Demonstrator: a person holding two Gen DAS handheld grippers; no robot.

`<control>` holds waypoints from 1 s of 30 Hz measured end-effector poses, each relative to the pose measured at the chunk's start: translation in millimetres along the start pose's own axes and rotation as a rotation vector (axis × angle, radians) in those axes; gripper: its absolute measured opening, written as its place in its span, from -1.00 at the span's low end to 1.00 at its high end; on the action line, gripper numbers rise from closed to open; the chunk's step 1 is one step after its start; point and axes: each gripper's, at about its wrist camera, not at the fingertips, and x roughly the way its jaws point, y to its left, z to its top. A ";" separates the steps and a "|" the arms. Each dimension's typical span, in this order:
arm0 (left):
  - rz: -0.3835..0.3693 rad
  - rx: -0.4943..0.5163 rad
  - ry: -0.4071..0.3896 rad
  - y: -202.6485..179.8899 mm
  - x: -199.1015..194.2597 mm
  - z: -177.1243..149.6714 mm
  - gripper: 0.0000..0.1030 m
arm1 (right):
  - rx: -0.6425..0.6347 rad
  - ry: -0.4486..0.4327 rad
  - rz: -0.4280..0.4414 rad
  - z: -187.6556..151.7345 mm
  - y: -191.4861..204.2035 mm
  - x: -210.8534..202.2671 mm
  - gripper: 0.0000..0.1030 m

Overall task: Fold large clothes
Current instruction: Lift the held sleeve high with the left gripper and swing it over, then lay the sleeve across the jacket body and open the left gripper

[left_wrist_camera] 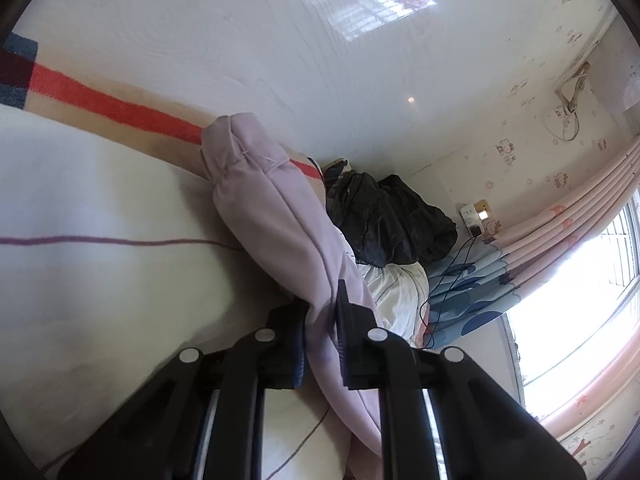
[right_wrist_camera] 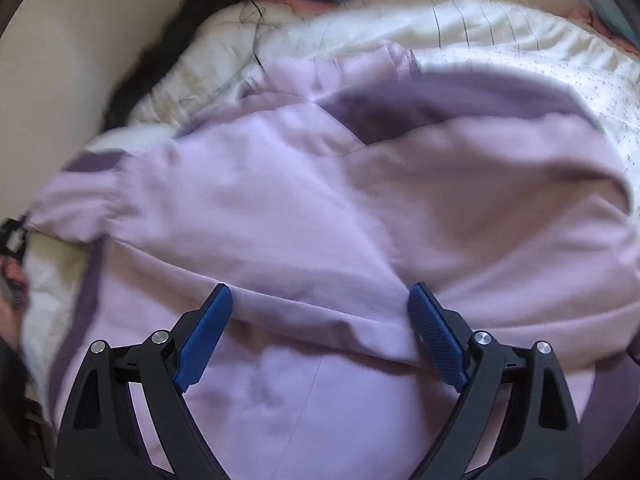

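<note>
A lilac sweatshirt (right_wrist_camera: 280,200) with darker purple panels lies spread on a white quilt (right_wrist_camera: 500,36) in the right wrist view. My right gripper (right_wrist_camera: 320,304) hovers open just over its lower part, and a fold of fabric runs between the blue pads (right_wrist_camera: 204,336) without either pad pressing it. In the left wrist view one lilac sleeve (left_wrist_camera: 260,200) rises away from the camera, its gathered cuff at the far end. My left gripper (left_wrist_camera: 324,304) is shut on this sleeve, pinching the cloth between its fingers.
A black garment (left_wrist_camera: 392,220) is heaped beyond the sleeve. A cream blanket with a red stripe (left_wrist_camera: 100,100) lies at the left, against a glossy white panel (left_wrist_camera: 280,40). A charger with a dark cable (left_wrist_camera: 476,232) sits by the pink curtain (left_wrist_camera: 560,220) and bright window (left_wrist_camera: 580,300).
</note>
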 end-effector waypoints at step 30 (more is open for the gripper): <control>-0.556 0.531 0.224 -343.3 -17.6 -175.2 -0.74 | 0.288 -0.308 0.271 -36.5 -74.3 -159.5 0.69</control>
